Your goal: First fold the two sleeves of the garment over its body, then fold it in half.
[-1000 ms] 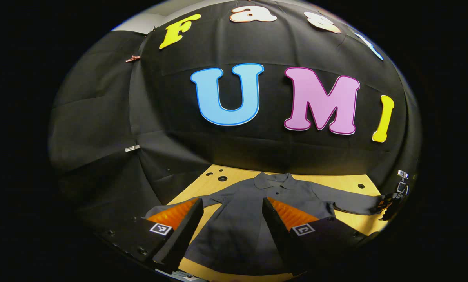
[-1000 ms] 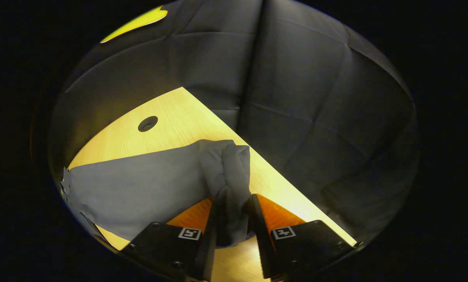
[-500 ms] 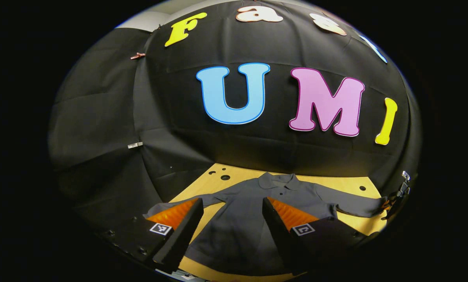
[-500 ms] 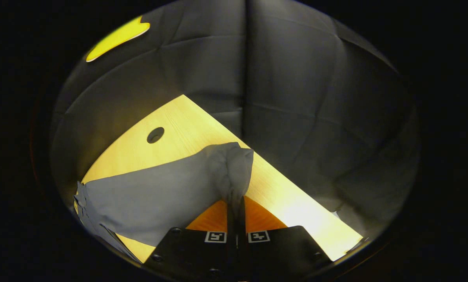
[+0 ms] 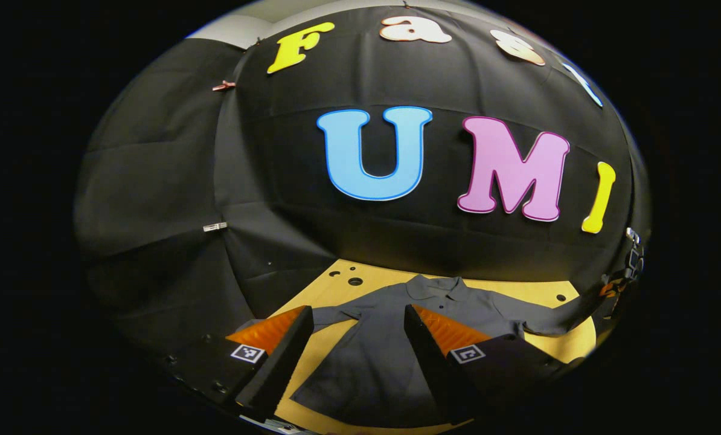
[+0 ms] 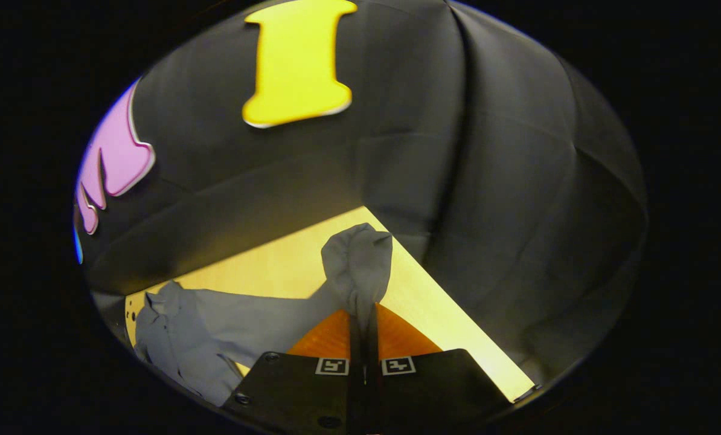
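Both sleeves of the grey collared shirt [image 5: 397, 338] are still unfolded on the wooden table [image 5: 330, 290]. My right gripper [image 6: 363, 314] is clamped tight on the right sleeve cuff [image 6: 357, 263], which is lifted off the tabletop. My left gripper [image 5: 351, 329] hangs wide open above the shirt body, holding nothing.

Dim booth – light falls brightest on the wooden table [image 6: 445, 326], glaring pale near its right edge; the wall cloth sinks into shadow, and fisheye bending curves everything toward the rims
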`<control>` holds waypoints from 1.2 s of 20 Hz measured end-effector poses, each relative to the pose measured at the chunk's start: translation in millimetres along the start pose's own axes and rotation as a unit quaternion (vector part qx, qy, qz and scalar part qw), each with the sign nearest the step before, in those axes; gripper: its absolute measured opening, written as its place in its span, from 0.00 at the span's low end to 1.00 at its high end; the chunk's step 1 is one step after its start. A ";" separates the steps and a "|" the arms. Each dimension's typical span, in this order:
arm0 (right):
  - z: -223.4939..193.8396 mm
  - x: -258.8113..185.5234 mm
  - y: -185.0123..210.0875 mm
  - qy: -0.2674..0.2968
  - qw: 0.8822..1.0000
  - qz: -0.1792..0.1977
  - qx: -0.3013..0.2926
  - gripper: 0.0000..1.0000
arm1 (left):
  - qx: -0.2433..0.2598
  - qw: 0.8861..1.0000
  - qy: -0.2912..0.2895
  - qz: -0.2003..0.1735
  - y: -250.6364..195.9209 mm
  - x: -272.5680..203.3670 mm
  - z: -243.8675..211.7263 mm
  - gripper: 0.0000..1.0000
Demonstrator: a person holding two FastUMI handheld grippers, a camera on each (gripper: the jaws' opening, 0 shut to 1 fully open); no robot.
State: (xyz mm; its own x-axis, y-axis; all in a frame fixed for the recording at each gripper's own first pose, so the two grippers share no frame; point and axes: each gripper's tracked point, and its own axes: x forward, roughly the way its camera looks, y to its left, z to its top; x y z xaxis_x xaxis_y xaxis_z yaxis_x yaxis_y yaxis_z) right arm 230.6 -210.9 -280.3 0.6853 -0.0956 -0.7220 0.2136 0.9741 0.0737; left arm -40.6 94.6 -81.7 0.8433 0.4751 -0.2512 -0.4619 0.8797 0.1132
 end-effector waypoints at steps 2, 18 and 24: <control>27.0 -31.9 33.3 -0.016 0.999 0.031 -0.009 0.05 | -0.002 1.000 -0.005 0.004 12.7 -0.9 1.3 0.96; 48.9 -154.4 304.9 -0.040 0.962 0.220 -0.157 0.05 | -0.039 0.998 -0.009 0.052 123.9 -22.1 -15.4 0.96; -28.3 -169.9 434.4 -0.005 0.936 0.282 -0.209 0.05 | -0.047 0.996 0.006 0.075 162.5 -22.8 -29.4 0.96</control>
State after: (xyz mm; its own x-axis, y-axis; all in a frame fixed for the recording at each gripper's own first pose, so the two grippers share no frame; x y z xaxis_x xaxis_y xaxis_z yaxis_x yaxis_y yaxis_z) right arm 187.3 234.4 -145.1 0.6137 0.4582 -0.6429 -0.4744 0.8650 0.1636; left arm -143.0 226.1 -85.7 0.7598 0.6007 -0.2489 -0.6068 0.7926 0.0606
